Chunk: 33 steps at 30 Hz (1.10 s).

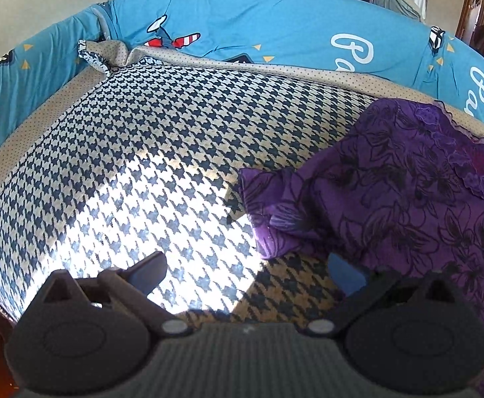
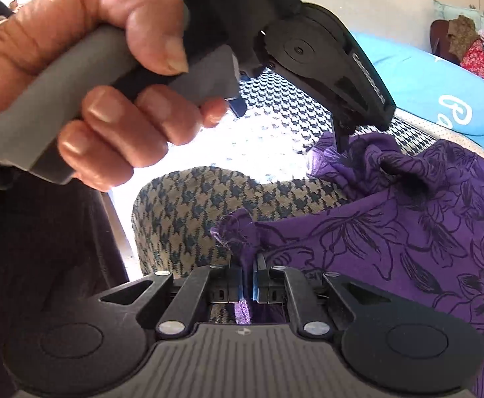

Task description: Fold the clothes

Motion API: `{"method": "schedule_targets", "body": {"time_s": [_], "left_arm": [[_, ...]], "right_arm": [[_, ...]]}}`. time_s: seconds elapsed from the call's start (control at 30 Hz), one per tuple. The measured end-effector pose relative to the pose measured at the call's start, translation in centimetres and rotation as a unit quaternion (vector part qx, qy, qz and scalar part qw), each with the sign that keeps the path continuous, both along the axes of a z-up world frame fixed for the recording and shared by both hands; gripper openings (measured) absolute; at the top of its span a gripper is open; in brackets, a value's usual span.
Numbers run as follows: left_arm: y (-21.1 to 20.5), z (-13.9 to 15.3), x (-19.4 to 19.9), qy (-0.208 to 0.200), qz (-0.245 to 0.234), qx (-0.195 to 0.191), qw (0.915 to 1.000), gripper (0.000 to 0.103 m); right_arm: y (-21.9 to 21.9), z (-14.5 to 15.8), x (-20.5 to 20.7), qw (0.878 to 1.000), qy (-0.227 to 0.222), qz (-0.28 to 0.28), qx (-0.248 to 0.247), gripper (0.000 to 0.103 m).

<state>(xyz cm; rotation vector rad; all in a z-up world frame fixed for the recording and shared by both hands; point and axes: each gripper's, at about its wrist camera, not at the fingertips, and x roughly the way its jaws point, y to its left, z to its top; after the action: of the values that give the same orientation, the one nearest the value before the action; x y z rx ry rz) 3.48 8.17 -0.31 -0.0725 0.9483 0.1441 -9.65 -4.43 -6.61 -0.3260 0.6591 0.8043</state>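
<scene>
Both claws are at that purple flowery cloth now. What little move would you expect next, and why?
Probably closing the left gripper: its jaws stand open around the purple garment's edge, while the right gripper already pinches a corner. Then both could lift it.

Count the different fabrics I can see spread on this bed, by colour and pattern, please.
Purple floral-print garment: 1
Black-and-white houndstooth cloth: 1
Beige dotted sheet: 1
Blue cartoon-print bedding: 1
Total: 4
</scene>
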Motion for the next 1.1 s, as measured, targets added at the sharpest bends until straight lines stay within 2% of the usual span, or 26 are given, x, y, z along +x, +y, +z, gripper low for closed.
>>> {"method": "schedule_targets", "body": {"time_s": [0.17, 0.27, 0.37, 0.43, 0.6, 0.83, 0.97, 1.1], "left_arm": [[1.1, -0.1, 0.4, 0.006, 0.035, 0.000, 0.9994, 0.103], [1.8, -0.4, 1.0, 0.016, 0.050, -0.012, 0.9985, 0.103], [2.3, -0.3, 1.6, 0.016, 0.062, -0.015, 0.9978, 0.103], [2.5, -0.1, 1.9, 0.012, 0.066, -0.020, 0.9975, 0.103], [2.8, 1.0, 2.7, -0.007, 0.080, -0.023, 0.9965, 0.103], [4.1, 2.3, 3.3, -0.034, 0.117, -0.006, 0.9926, 0.103], [4.7, 2.1, 3.4, -0.030, 0.121, -0.024, 0.9919, 0.103], [4.9, 2.0, 3.3, -0.031, 0.127, -0.023, 0.9911, 0.103]], "right_arm": [[-0.3, -0.7, -0.1, 0.999, 0.032, 0.025, -0.008, 0.008], [-0.5, -1.2, -0.3, 0.999, 0.024, 0.029, -0.021, 0.009], [-0.7, -0.2, -0.3, 0.999, 0.031, 0.040, -0.019, 0.021], [-1.3, 0.7, -0.1, 0.998, 0.036, 0.045, -0.005, 0.023], [-2.2, 2.5, 0.7, 1.000, -0.002, 0.029, 0.003, 0.023], [-1.8, 3.7, 5.3, 0.998, -0.059, -0.005, -0.003, 0.023], [-0.6, 3.7, 7.9, 0.998, -0.066, -0.009, -0.004, 0.023], [1.3, 2.8, 9.9, 0.997, -0.072, 0.006, -0.027, 0.023]]}}
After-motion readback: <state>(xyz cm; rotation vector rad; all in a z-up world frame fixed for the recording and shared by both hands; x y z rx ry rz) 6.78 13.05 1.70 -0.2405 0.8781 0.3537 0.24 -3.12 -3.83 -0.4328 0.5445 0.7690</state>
